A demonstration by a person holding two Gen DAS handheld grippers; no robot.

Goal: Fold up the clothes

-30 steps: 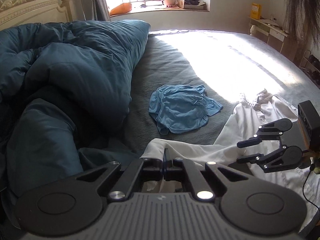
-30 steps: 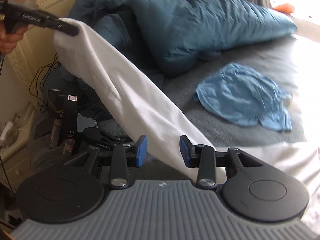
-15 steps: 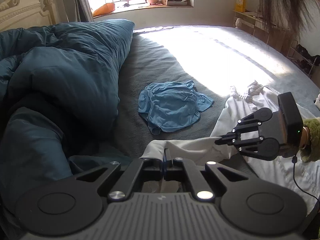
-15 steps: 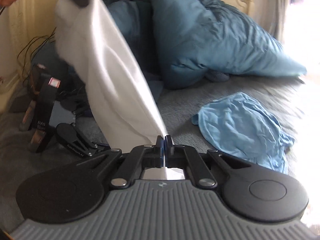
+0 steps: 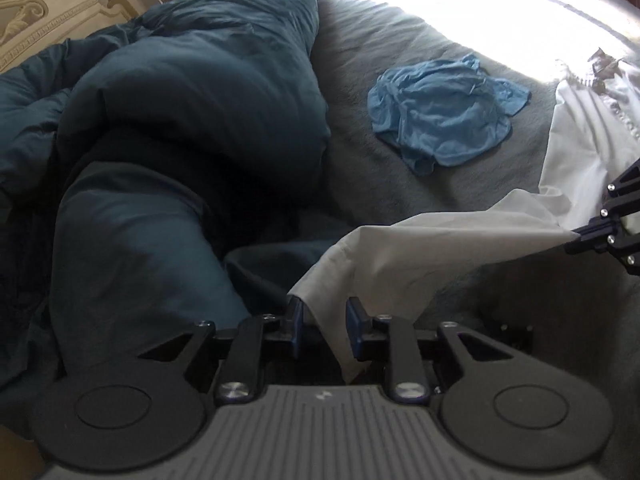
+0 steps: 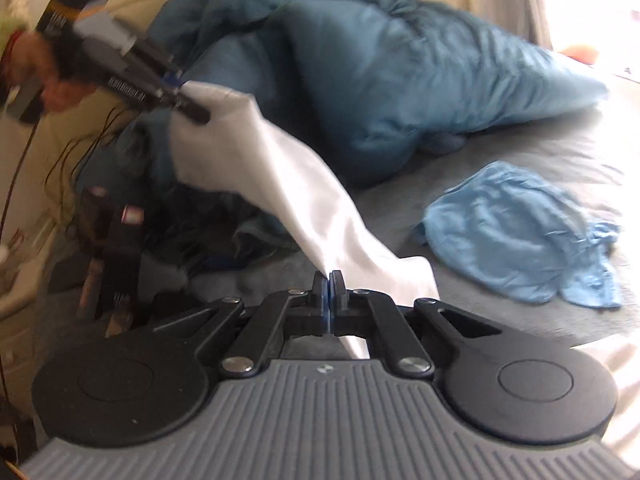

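Jaws of the left gripper are opening: the blue pads stand apart, with a fold of the white woven cloth garment hanging loose between them, close to the left pad and clear of the right. Jaws of the right gripper are closed tight on another edge of the same garment, the fabric pinched between the pads.

Between the two grippers the white garment runs as a slack band above the bed. In the left wrist view its far portion lies spread on the grey bed cover at the right edge, partly in bright sunlight. In the right wrist view the left gripper appears blurred at upper left, at the cloth's raised corner, held in a person's hand.

Secondary item: a crumpled light blue garment lies flat on the bed cover, apart from the white one.

Surroundings: a bulky dark teal duvet is heaped along the left side against a cream carved headboard. Dark cables and small objects, too blurred to identify, sit beside the bed.
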